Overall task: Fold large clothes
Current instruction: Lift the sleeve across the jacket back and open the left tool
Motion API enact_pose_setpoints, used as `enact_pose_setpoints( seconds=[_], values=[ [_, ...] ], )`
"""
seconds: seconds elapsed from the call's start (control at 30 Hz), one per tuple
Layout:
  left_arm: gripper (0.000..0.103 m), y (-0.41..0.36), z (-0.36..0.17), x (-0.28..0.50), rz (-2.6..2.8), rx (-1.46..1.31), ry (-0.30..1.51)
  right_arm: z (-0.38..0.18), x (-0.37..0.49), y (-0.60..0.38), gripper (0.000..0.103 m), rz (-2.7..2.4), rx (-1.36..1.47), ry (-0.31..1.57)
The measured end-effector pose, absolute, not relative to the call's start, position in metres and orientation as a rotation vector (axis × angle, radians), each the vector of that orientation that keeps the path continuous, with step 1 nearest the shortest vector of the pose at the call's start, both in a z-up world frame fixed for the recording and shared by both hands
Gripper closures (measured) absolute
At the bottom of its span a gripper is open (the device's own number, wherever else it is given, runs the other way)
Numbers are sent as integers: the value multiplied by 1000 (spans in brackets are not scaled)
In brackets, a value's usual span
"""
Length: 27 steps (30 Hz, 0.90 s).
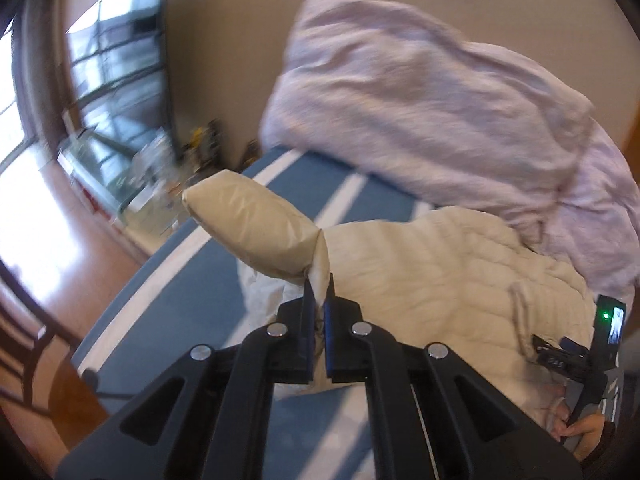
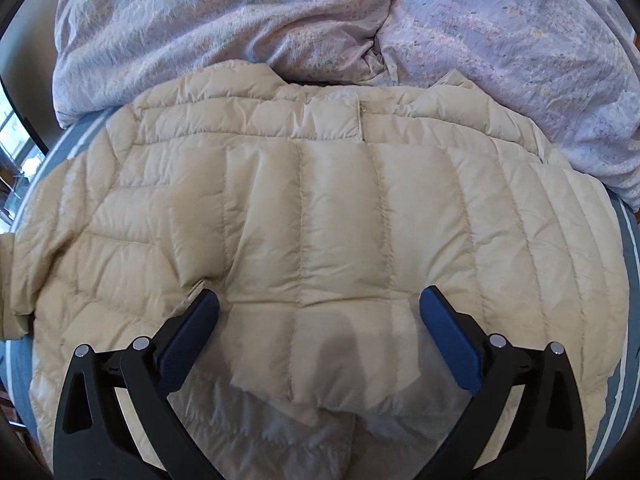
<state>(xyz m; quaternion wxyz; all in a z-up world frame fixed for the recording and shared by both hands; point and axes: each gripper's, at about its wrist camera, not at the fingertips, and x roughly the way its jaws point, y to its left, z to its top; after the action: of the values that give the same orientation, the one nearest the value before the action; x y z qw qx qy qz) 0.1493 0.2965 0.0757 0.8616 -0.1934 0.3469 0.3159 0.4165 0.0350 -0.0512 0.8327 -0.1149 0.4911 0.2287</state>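
A: Where is the cream puffer jacket [image 2: 312, 216] lying?

B: It is lying spread on the bed [image 1: 192, 280], on the blue striped sheet, with its collar touching the heaped lilac duvet [image 2: 248, 28]. In the right wrist view the quilting seams are running from the hem towards that duvet, so the body's long axis is pointing straight away from the right claw [image 2: 320, 308].

A: And what is the left claw [image 1: 319, 292] doing?

B: It is clenched on a pinch of the sleeve [image 1: 256, 228] — the fabric is sitting squeezed between the blue pads. The sleeve is standing up off the sheet, its puffy end pointing away from the duvet, towards the bed's edge and the wooden floor [image 1: 48, 216].

A: So the sleeve is lying outward, and the body?

B: From the left claw the jacket's body is lying on the duvet side. I am judging that the sleeve needs carrying across that way, crosswise to the seams, to land on the chest panel.

A: Is the right claw helping?

B: Not gripping anything — it is standing fully released, its pads hovering at the hem end of the body, far from the duvet. Whether they are touching the fabric I cannot tell. The left claw is the nearer one to the sleeve; the right is placed to steady the middle.
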Motion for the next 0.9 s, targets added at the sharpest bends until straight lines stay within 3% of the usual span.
enact_pose_setpoints(
  seconds=[0.9],
  values=[
    [100, 96, 45, 317, 132, -389, 815, -25, 420, -79, 1, 341, -152, 940]
  ],
)
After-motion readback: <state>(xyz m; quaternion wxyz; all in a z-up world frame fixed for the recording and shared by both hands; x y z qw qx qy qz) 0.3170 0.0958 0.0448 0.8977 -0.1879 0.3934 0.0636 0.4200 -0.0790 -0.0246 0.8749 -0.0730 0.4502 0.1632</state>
